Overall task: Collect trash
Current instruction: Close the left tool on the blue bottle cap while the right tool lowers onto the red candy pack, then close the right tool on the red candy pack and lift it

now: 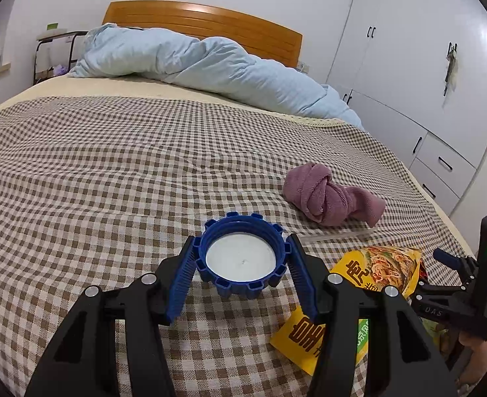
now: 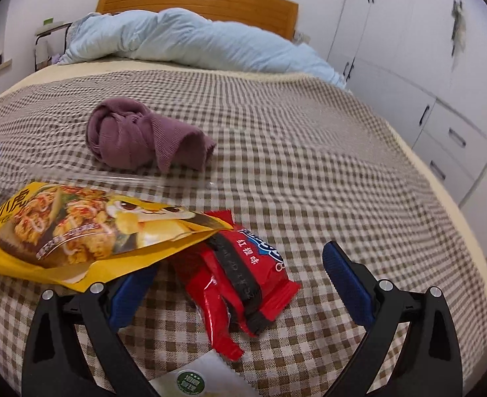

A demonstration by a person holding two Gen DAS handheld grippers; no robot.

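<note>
My left gripper (image 1: 243, 243) is shut on a blue ribbed bottle cap (image 1: 243, 259) with a white inside, held just above the checked bedspread (image 1: 94, 182). A yellow snack bag (image 2: 61, 228) lies to its right, partly under my left gripper's right finger. My right gripper (image 2: 240, 261) stands open low over the bed. A red snack wrapper (image 2: 246, 274) lies between its fingers, touching neither pad. Its left finger is tucked under the yellow bag's edge. A white packet with a green label (image 2: 193, 380) lies close under it.
A knotted purple cloth (image 2: 137, 139) lies further up the bed, with a clear plastic strip (image 2: 111, 178) in front of it. A light blue duvet (image 1: 193, 59) is bunched at the wooden headboard. White wardrobes (image 1: 425, 82) line the right side, past the bed's edge.
</note>
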